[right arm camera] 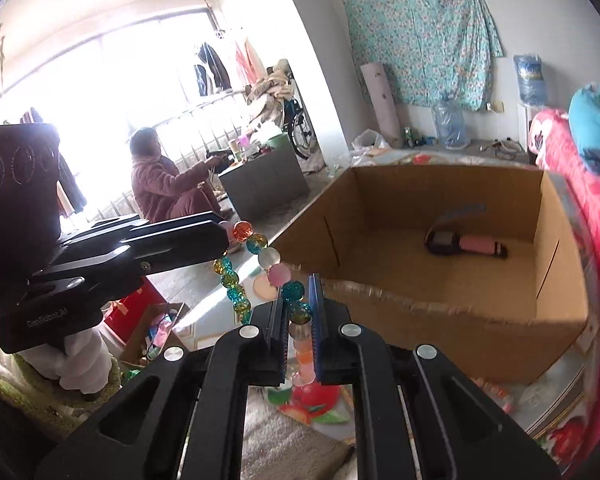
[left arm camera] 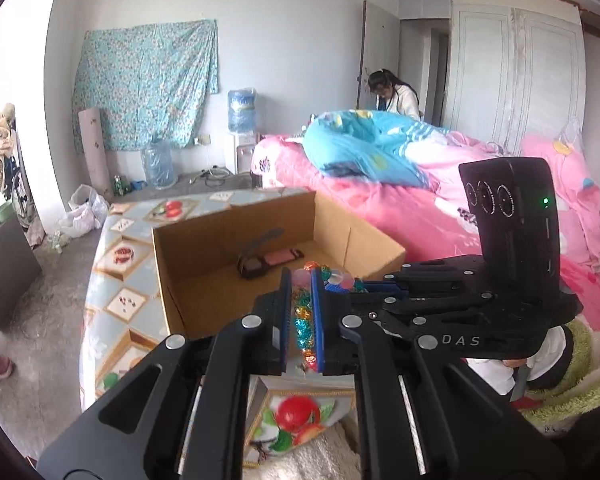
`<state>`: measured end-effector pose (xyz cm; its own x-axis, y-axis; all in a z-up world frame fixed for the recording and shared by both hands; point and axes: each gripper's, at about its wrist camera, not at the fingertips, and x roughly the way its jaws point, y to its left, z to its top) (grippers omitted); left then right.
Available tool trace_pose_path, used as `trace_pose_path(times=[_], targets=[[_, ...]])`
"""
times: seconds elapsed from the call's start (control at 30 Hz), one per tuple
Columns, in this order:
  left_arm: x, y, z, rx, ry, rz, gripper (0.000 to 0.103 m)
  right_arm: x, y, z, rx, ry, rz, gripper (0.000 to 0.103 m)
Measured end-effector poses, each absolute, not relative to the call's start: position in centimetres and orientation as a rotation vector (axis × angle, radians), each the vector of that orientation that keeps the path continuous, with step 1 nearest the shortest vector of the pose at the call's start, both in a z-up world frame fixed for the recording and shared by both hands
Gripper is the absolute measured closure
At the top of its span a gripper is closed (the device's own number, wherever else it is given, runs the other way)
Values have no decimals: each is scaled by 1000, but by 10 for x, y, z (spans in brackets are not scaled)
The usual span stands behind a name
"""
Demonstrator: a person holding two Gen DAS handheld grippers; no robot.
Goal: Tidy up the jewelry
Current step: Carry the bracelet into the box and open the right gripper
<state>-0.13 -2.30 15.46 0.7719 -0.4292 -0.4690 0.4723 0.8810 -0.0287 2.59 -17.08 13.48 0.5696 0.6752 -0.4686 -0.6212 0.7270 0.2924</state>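
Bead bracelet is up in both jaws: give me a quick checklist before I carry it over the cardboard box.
1. Left gripper gripped on the bead bracelet: ok, beads clamped between its jaws.
2. Right gripper gripped on the bracelet: ok, beads sit between its jaws.
3. Bracelet unbroken between the grippers: ok, the strand runs from one to the other.
4. Cardboard box open on top: ok.
5. Free floor in the box: ok, only a pink-and-dark item lies near the back.
6. Bracelet clear of the box's near rim: cannot tell.
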Motion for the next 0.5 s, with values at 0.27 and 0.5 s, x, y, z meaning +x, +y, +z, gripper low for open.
trace_pose_path(times=[0.27,0.5], targets=[[63,-22,169,95,464,-456,94,109,-155,160,-6,671,741,93],[119,-11,120,91,674,-402,94,182,-125,112,-25,986,761,93]])
